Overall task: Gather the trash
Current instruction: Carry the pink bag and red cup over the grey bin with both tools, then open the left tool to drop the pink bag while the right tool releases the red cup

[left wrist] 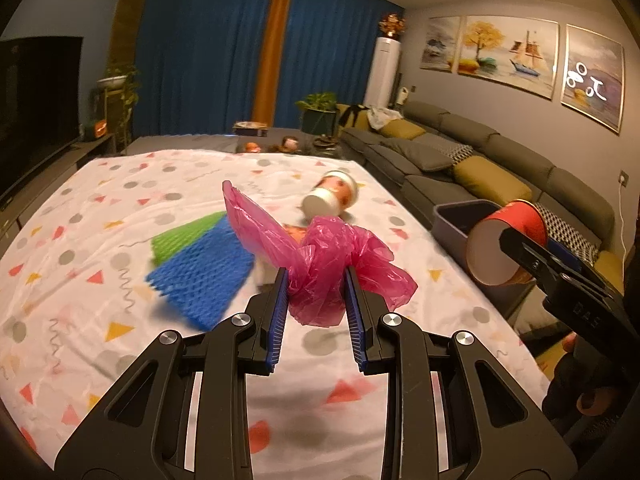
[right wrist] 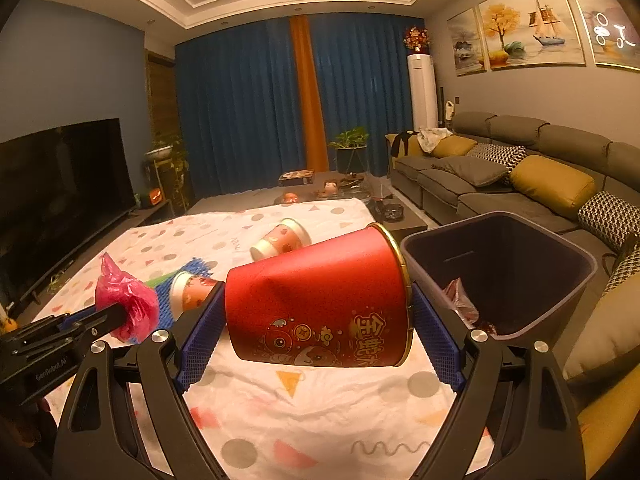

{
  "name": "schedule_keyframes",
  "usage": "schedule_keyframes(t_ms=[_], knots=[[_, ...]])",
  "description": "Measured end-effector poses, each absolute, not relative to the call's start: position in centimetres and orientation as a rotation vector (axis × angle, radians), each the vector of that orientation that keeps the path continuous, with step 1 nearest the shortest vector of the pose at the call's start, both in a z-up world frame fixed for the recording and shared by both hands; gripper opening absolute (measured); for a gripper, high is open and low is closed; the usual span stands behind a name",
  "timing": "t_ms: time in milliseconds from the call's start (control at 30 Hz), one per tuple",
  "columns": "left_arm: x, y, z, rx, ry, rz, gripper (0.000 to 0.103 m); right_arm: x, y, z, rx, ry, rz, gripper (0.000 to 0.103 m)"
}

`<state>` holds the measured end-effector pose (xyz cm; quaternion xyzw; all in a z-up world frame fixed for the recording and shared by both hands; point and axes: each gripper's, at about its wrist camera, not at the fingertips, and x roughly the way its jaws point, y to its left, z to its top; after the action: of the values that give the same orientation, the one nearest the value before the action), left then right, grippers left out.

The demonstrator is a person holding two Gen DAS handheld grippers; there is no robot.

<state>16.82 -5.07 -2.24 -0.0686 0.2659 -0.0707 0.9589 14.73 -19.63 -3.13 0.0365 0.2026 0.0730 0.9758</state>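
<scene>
Your left tongs [left wrist: 316, 280] clench a crumpled pink plastic bag [left wrist: 332, 264], pinched between the blue pads and lifted above the table [left wrist: 80, 216], which is spread with a white cloth printed in dots and triangles. Your right tongs [right wrist: 316, 312] grip a red paper bucket [right wrist: 320, 300] on its side, gold rim turned toward the trash bin [right wrist: 576, 264], its dented wall held between both pads.

The dark bin stands just beside the table's right edge, in front of the grey sofa [right wrist: 500, 184], and a piece of crumpled plastic already lies at its bottom. The bucket's rim hangs next to the bin's near corner, not yet over the opening.

On the cloth lies a paper cup [right wrist: 280, 240] with an orange pattern, tipped on its side toward the far end. A second, similar cup [right wrist: 190, 290] lies nearer, just beside a blue foam net [left wrist: 204, 276] that overlaps a green one [left wrist: 180, 240]. In the left wrist view the pink bag hides most of that nearer cup.

A dark television [right wrist: 60, 192] stands to the left, and blue curtains [right wrist: 240, 120] close off the far wall.
</scene>
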Motion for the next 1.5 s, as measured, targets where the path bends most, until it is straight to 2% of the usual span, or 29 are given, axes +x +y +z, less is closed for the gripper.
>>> schedule_keyframes(t_ms=[700, 1133, 1500], knots=[[24.5, -17.5, -0.2, -0.057, 0.488, -0.359, 0.026, 18.4, -30.2, -2.7, 0.125, 0.334, -0.105, 0.085], [30.5, -25.2, -1.5, -0.042, 0.505, -0.463, 0.026, 20.0, -34.0, -4.0, 0.159, 0.333, -0.188, 0.085], [33.0, -27.6, -2.6, -0.03, 0.548, -0.532, 0.027, 21.4, -35.9, -3.9, 0.183, 0.334, -0.219, 0.085]])
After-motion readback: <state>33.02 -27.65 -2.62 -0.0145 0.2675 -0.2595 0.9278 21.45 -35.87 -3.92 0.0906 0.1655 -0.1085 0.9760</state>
